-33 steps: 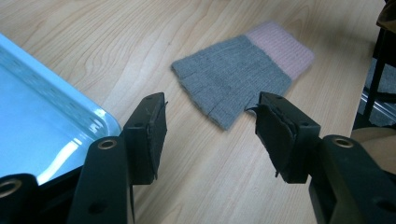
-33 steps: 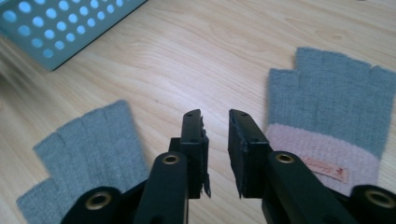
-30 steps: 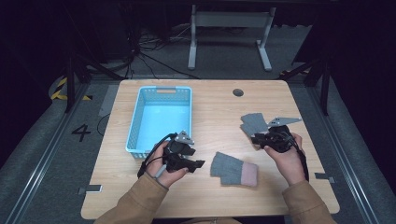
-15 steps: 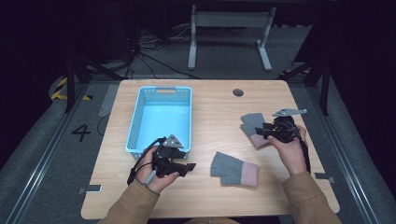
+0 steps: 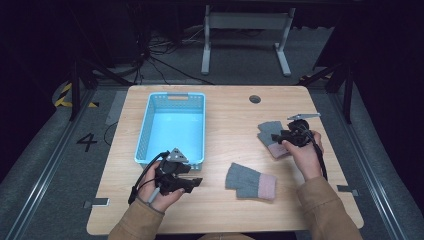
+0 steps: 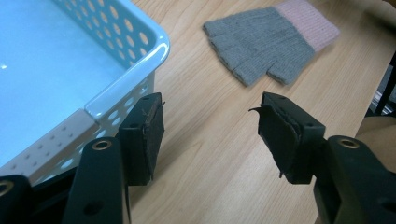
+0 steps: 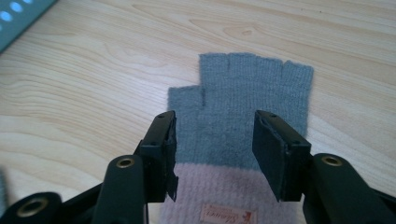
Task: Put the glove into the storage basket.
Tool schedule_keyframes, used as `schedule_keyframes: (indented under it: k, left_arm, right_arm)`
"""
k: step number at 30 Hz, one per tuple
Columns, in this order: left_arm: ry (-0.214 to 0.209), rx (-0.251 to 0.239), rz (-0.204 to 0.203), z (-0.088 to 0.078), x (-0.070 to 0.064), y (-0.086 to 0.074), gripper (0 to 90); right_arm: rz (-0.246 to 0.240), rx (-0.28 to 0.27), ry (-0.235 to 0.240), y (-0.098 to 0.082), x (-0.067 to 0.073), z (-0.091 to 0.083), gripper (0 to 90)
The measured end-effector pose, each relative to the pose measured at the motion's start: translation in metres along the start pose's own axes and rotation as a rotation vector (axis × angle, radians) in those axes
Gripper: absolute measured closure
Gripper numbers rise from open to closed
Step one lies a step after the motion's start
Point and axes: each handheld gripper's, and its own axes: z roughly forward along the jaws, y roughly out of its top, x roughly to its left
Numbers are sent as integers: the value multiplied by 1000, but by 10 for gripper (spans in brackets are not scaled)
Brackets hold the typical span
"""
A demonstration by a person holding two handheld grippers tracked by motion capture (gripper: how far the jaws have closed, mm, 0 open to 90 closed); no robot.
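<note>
Now, at the frame's right, the right gripper (image 5: 283, 137) is hovering over a grey glove (image 7: 243, 112) on the desk (image 5: 225, 120), its fingers (image 7: 164, 149) having just been opening wide, nothing pinched; closing shallowly risks snagging one knit layer; the left gripper (image 6: 210, 135) is also gaping, empty.

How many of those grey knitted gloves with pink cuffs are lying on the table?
2. One grey fingerless knitted glove lies near the table's front middle; the other glove lies further right, under the right gripper. None seem hidden.

left hand-held gripper (image 5: 192, 183) open, right hand-held gripper (image 5: 278, 136) just opening
</note>
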Motion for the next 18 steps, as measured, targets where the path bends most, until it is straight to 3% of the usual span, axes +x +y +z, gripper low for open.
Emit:
schedule_keyframes:
  k: [5, 11, 15, 18]
  left_arm:
    - [7, -1, -10, -3, 0, -4, 416]
    - [11, -1, -13, -4, 1, -6, 416]
    - [11, -1, -15, -4, 1, -6, 416]
    - [12, 2, -13, -4, 0, -5, 415]
  right_arm:
    - [-20, 19, -42, 0, -2, 11, 502]
    - [-7, 48, -93, -2, -7, 19, 502]
    - [-23, 102, -101, -5, -7, 29, 482]
    - [-28, 103, -106, -6, -7, 31, 480]
